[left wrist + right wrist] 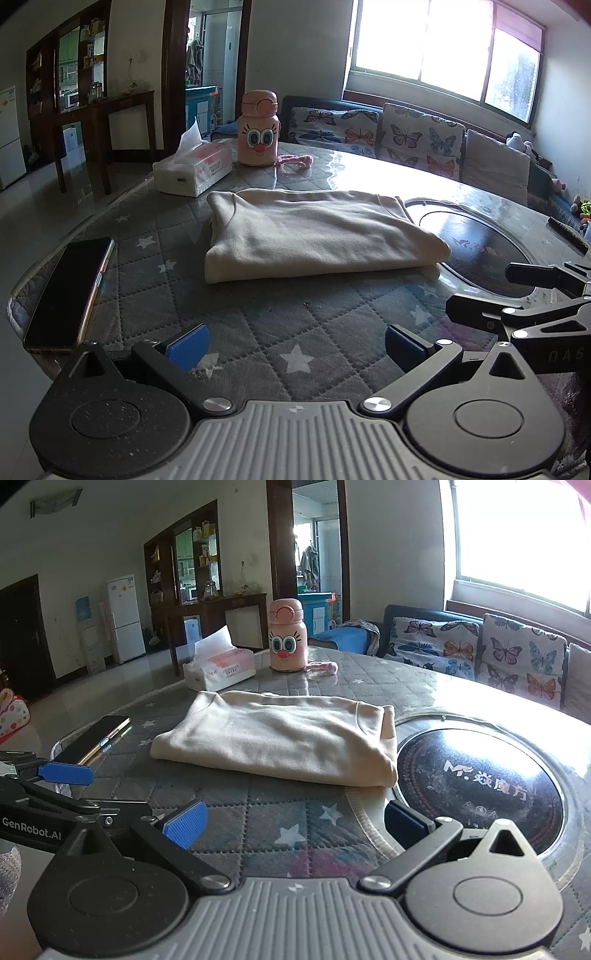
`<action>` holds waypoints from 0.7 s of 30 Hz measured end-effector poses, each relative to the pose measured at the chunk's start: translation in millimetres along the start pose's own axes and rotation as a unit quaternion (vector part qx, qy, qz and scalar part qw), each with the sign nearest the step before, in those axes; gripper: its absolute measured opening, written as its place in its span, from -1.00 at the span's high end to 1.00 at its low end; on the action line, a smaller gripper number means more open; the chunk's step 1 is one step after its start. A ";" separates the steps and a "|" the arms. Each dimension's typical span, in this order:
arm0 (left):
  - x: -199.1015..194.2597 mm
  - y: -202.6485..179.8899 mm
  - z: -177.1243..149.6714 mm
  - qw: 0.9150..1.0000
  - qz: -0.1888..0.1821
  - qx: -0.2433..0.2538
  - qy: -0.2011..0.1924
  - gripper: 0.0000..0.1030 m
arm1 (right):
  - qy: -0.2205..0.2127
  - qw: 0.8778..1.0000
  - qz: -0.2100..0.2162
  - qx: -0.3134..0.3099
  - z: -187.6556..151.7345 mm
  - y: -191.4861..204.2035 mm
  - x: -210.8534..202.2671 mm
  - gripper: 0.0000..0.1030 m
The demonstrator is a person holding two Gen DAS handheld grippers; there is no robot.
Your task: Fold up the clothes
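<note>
A cream garment (314, 236) lies folded into a flat rectangular bundle on the quilted grey star-pattern table cover (258, 325). It also shows in the right wrist view (280, 742), with its right edge at the rim of the round cooktop. My left gripper (295, 349) is open and empty, low over the cover, a short way in front of the garment. My right gripper (295, 823) is open and empty, also in front of the garment. The right gripper's black fingers (480, 314) show at the right of the left wrist view.
A black phone (70, 291) lies near the table's left edge. A tissue pack (192, 170) and a pink cartoon bottle (258, 129) stand behind the garment. A round black induction cooktop (480, 782) is set into the table on the right. A butterfly-print sofa (406, 136) stands beyond.
</note>
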State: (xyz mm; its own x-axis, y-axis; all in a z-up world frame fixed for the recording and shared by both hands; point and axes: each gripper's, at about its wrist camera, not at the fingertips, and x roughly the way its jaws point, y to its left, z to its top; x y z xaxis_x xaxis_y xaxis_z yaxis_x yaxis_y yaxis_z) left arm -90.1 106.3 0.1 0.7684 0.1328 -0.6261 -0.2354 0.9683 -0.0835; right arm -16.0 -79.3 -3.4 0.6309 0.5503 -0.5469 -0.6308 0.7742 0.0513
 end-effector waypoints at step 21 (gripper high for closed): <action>26.4 6.1 9.0 1.000 0.016 -0.012 0.023 -1.00 | 0.020 1.000 0.014 -0.005 6.8 -9.4 26.1 -1.00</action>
State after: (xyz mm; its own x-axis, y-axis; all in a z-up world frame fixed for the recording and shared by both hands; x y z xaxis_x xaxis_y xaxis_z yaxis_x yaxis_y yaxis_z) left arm -65.9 117.6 -9.9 0.7325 0.1527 -0.6634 -0.2730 0.9586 -0.0808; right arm 9.4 -70.1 -12.5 0.5945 0.5581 -0.5789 -0.6523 0.7557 0.0588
